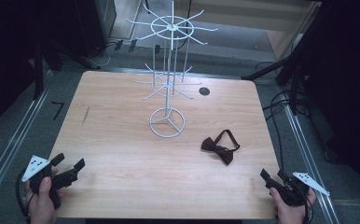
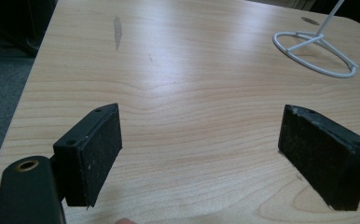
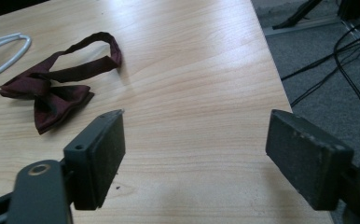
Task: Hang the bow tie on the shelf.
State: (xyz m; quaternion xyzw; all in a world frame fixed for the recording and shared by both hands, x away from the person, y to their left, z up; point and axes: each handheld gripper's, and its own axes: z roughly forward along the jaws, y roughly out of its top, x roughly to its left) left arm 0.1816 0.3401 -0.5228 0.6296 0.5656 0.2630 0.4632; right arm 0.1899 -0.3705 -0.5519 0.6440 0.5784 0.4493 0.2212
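Both hand-held grippers, left (image 1: 69,163) and right (image 1: 273,175), are wide open and hold nothing. A dark red bow tie (image 1: 220,147) lies on the desk (image 1: 117,140).

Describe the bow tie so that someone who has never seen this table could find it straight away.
Start at the white wire rack standing mid-table on the wooden table. Nearer the person and toward the right gripper lies the bow tie, flat on the wood, its neck strap looped behind it. It is dark maroon cloth, the only soft thing there.
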